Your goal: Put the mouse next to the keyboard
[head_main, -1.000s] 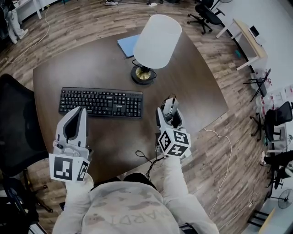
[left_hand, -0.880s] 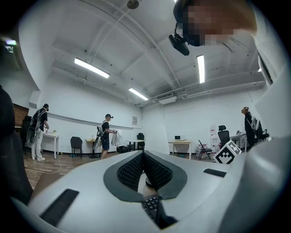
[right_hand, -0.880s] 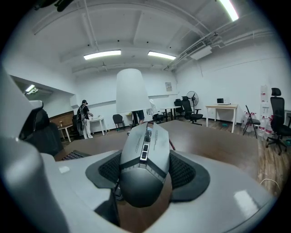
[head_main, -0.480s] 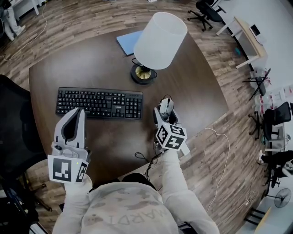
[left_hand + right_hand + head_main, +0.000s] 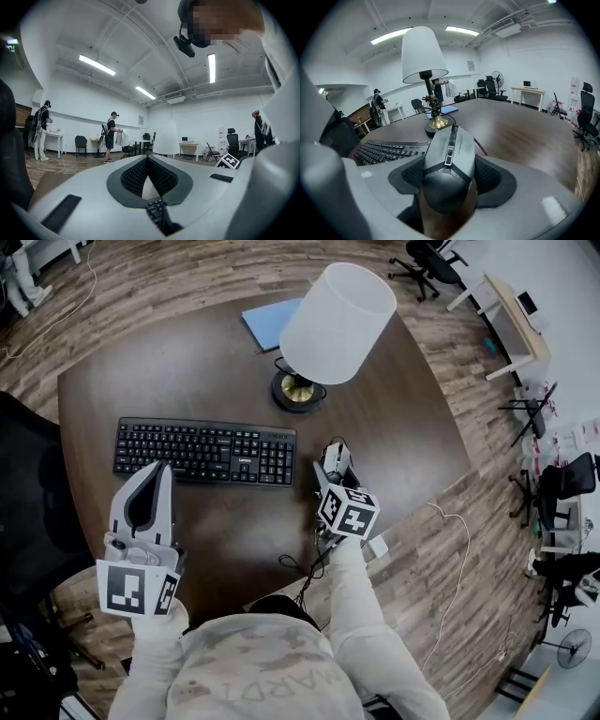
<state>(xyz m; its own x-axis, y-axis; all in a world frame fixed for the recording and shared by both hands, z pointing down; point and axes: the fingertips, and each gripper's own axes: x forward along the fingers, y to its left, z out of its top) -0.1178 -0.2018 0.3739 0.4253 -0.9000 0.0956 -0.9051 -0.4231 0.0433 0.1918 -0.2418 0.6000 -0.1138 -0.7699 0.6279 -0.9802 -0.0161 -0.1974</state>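
Observation:
A grey wired mouse [image 5: 337, 462] sits between the jaws of my right gripper [image 5: 335, 456], just right of the black keyboard [image 5: 206, 451] on the dark round table [image 5: 412, 427]. In the right gripper view the mouse [image 5: 450, 150] fills the middle, pinched by the gripper [image 5: 449, 157], with the keyboard [image 5: 389, 151] to its left. I cannot tell whether the mouse touches the table. My left gripper [image 5: 157, 470] hovers in front of the keyboard's left half, shut with nothing in it. In the left gripper view its pads [image 5: 136, 176] meet at the tips, and some keyboard keys [image 5: 157, 213] show below them.
A table lamp with a white shade [image 5: 336, 322] and a brass base [image 5: 298, 390] stands behind the keyboard's right end. A blue folder [image 5: 270, 322] lies at the table's far edge. A black cable [image 5: 300, 566] loops near the front edge. A black chair [image 5: 28, 512] stands left.
My right gripper has carried the mouse a little to the left, closer to the keyboard's right end. The left gripper has stayed where it was.

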